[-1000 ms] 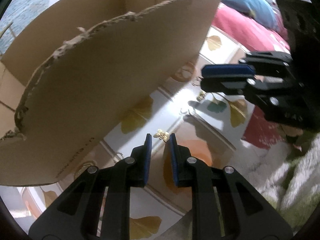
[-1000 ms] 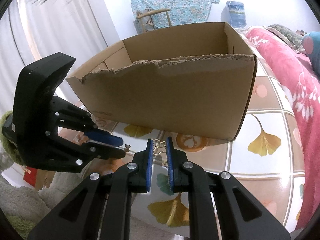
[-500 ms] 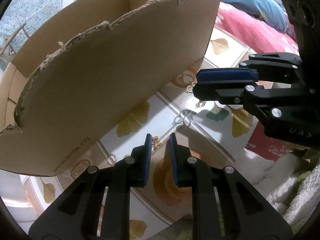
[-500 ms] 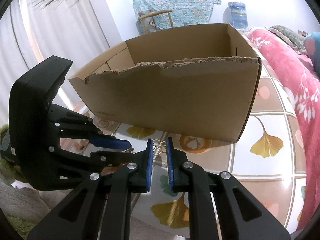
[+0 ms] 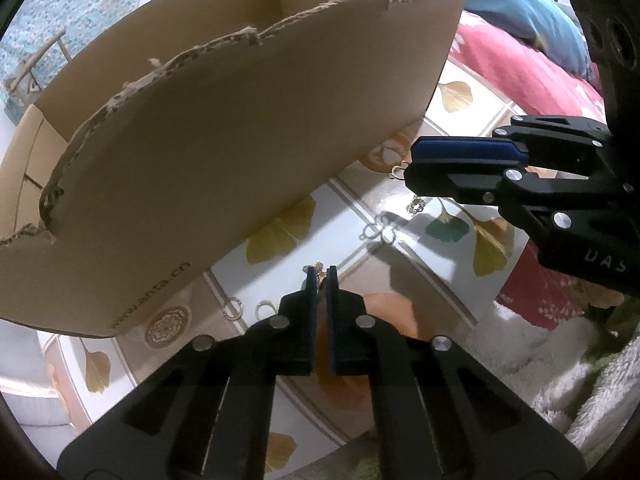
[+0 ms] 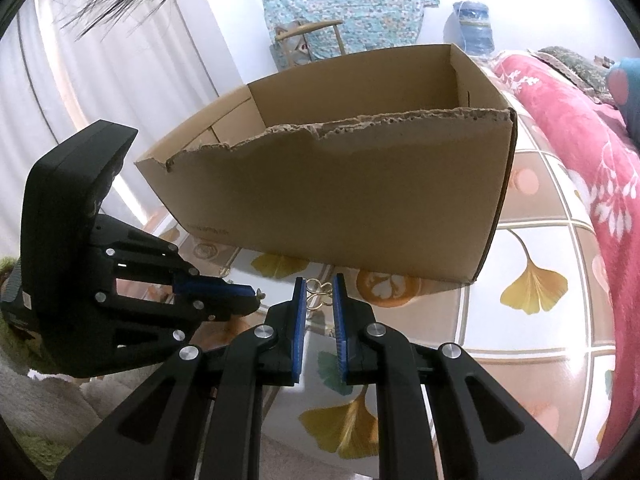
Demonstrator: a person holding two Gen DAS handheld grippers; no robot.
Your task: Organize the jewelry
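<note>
Now the left tool (image 5: 318, 276) has just closed, seemingly pinching a small gold trinket (image 5: 319, 269)

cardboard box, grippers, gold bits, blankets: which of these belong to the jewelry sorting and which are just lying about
Part of the job:
- left gripper, shut on a small gold piece
- right gripper, shut on a gold clover piece
- cardboard box
- two gold rings on the table

Just lying about:
- red blanket
- blue pillow
- chair
</note>
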